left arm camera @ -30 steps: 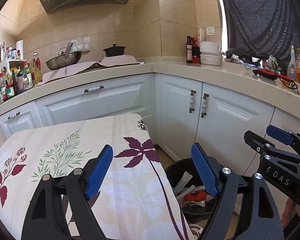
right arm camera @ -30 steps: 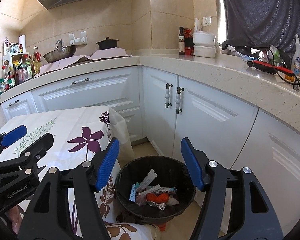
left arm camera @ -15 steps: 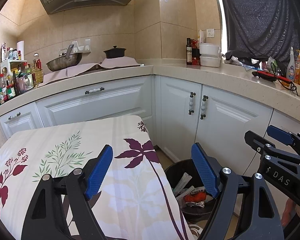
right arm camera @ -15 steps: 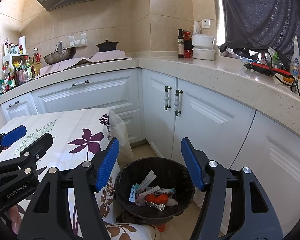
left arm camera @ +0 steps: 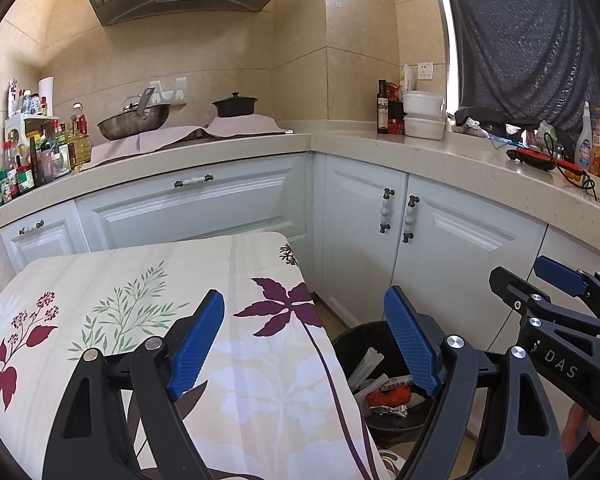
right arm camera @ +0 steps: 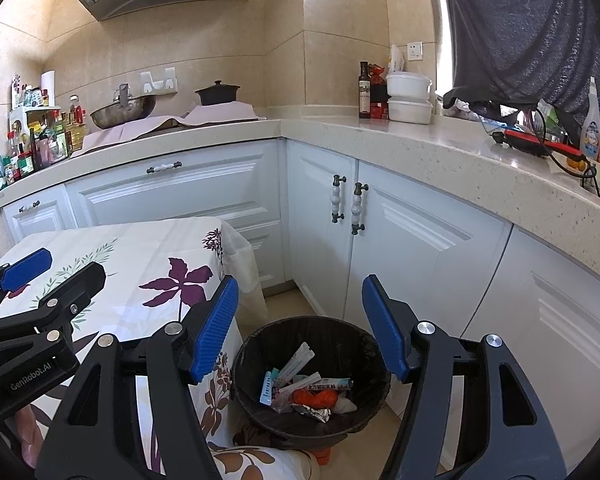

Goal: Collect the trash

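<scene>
A black trash bin (right arm camera: 364,344) stands on the floor beside the cloth-covered table (right arm camera: 140,248). In it lie several wrappers, an orange scrap (right arm camera: 318,396) and a piece of crumpled foil (right arm camera: 314,413). My right gripper (right arm camera: 300,286) hovers open above and in front of the bin, with nothing between its blue pads. Over the table's right corner, my left gripper (left arm camera: 304,304) is open and empty too. In the left wrist view the bin (left arm camera: 360,338) shows partly behind the right pad. No trash is visible on the floral cloth (left arm camera: 140,300).
White cabinets (right arm camera: 400,240) under a beige L-shaped counter (right arm camera: 420,140) close off the far side and the right. A wok (left arm camera: 134,122), a black pot (left arm camera: 235,106), bottles (left arm camera: 40,160) and white tubs (left arm camera: 423,120) sit on the counter. A narrow strip of floor (right arm camera: 288,304) lies between table and cabinets.
</scene>
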